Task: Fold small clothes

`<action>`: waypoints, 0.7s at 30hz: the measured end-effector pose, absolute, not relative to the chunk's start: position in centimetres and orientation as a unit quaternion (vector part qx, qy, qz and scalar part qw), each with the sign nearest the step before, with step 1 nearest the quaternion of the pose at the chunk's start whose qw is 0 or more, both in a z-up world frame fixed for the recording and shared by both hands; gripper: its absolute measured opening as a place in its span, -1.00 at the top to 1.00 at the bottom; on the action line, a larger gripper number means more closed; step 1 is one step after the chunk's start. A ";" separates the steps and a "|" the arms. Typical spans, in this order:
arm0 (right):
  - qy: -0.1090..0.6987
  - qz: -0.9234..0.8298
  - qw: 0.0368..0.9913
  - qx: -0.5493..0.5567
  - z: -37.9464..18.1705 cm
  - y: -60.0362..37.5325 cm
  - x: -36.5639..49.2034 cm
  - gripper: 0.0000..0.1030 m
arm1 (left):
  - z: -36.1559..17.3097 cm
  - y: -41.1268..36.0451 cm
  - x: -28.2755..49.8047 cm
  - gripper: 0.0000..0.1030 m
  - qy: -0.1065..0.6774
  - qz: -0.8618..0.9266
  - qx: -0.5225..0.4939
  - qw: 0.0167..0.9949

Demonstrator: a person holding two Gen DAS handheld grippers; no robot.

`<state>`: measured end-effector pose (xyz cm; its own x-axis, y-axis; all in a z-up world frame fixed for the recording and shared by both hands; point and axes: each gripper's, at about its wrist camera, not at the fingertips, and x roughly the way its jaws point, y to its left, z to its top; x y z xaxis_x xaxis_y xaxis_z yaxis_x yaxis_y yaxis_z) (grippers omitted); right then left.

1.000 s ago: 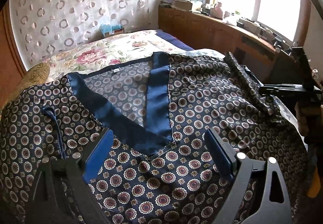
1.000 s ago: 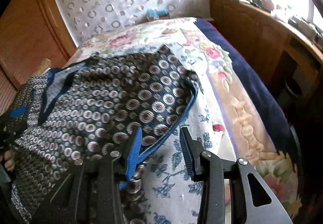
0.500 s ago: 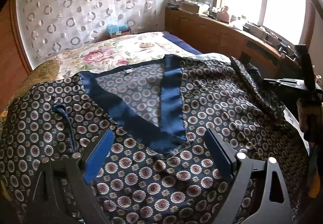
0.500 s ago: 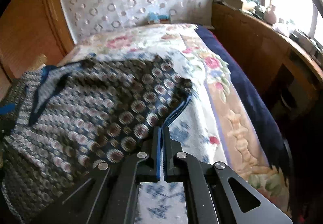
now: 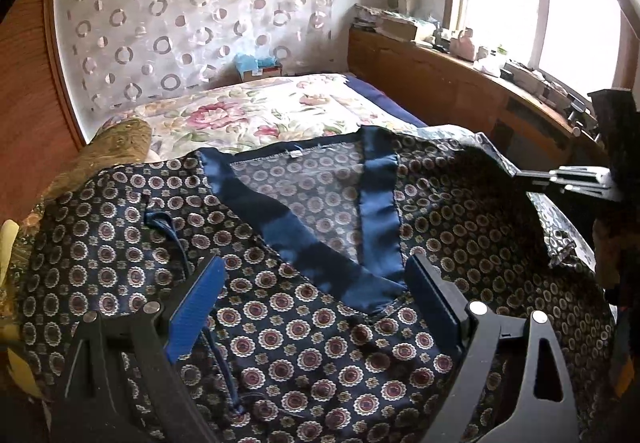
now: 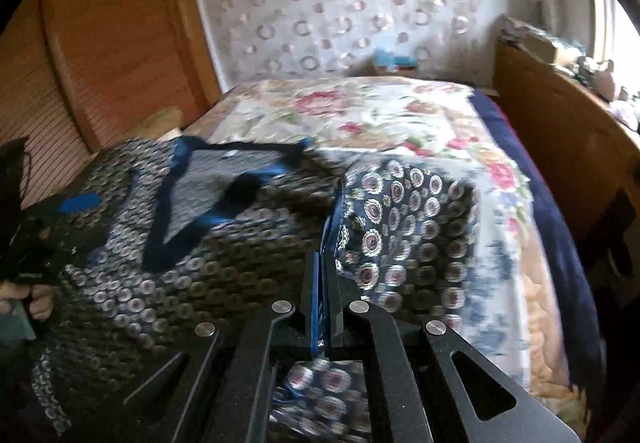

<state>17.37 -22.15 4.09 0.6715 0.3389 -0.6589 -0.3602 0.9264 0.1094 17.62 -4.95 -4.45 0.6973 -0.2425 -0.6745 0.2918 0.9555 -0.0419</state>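
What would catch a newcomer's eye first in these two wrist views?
The dark medallion-print top with its blue V-neck band fills the near part of the floral bedspread. The right gripper is shut on the top's blue-edged sleeve, lifted and turned over toward the body of the garment. The left gripper hangs open just above the V of the neckline, holding nothing.

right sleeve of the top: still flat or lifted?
Lifted. The right gripper is shut on the sleeve hem, and the sleeve stands up off the bedspread; the top otherwise lies spread.
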 end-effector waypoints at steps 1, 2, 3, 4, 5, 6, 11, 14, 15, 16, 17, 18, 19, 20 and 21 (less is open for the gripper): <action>0.362 0.194 0.911 -0.017 3.8 -21.8 17.6 0.98 | -4.4 -4.8 17.6 -0.79 0.361 -0.144 0.034 0.921; 0.368 0.196 0.908 -0.017 3.6 -21.6 17.8 0.98 | -4.4 -4.6 17.6 -0.79 0.360 -0.142 0.034 0.921; 0.374 0.197 0.906 -0.016 3.3 -21.6 18.2 0.98 | -4.3 -4.5 17.6 -0.79 0.359 -0.141 0.034 0.922; 0.378 0.193 0.905 -0.014 3.2 -21.8 18.5 0.94 | -4.2 -4.3 17.6 -0.79 0.358 -0.139 0.034 0.923; 0.382 0.189 0.905 -0.013 3.0 -22.0 18.8 0.79 | -4.1 -4.0 17.6 -0.79 0.357 -0.137 0.034 0.923; 0.383 0.186 0.905 -0.009 3.0 -22.3 19.5 0.53 | -4.0 -3.8 17.5 -0.79 0.356 -0.135 0.034 0.924; 0.372 0.164 0.913 0.006 4.1 -25.5 19.9 0.09 | -3.2 -1.9 17.9 -0.79 0.348 -0.117 0.026 0.930; 0.371 0.142 0.918 0.002 4.1 -26.6 20.6 0.09 | -2.6 -0.3 18.0 -0.79 0.341 -0.103 0.021 0.934; 0.371 0.135 0.919 0.003 4.1 -27.1 20.8 0.09 | -2.5 0.2 18.1 -0.79 0.340 -0.096 0.020 0.935; 0.371 0.132 0.919 0.005 4.1 -27.5 21.0 0.09 | -2.3 1.0 18.2 -0.79 0.338 -0.086 0.018 0.937; 0.369 0.133 0.920 0.005 4.3 -27.4 20.9 0.09 | -2.2 1.5 18.2 -0.79 0.337 -0.081 0.017 0.938; 0.364 0.132 0.922 0.003 4.5 -27.5 21.0 0.09 | -2.1 2.1 18.3 -0.79 0.336 -0.074 0.015 0.939; 0.361 0.131 0.923 0.001 4.6 -27.7 20.9 0.09 | -2.0 2.9 18.3 -0.79 0.334 -0.067 0.012 0.940; 0.360 0.128 0.924 0.002 4.7 -28.0 21.0 0.09 | -2.0 3.4 18.4 -0.79 0.334 -0.061 0.010 0.940; 0.361 0.123 0.924 0.002 4.6 -28.0 21.0 0.09 | -2.0 4.0 18.6 -0.79 0.334 -0.055 0.008 0.941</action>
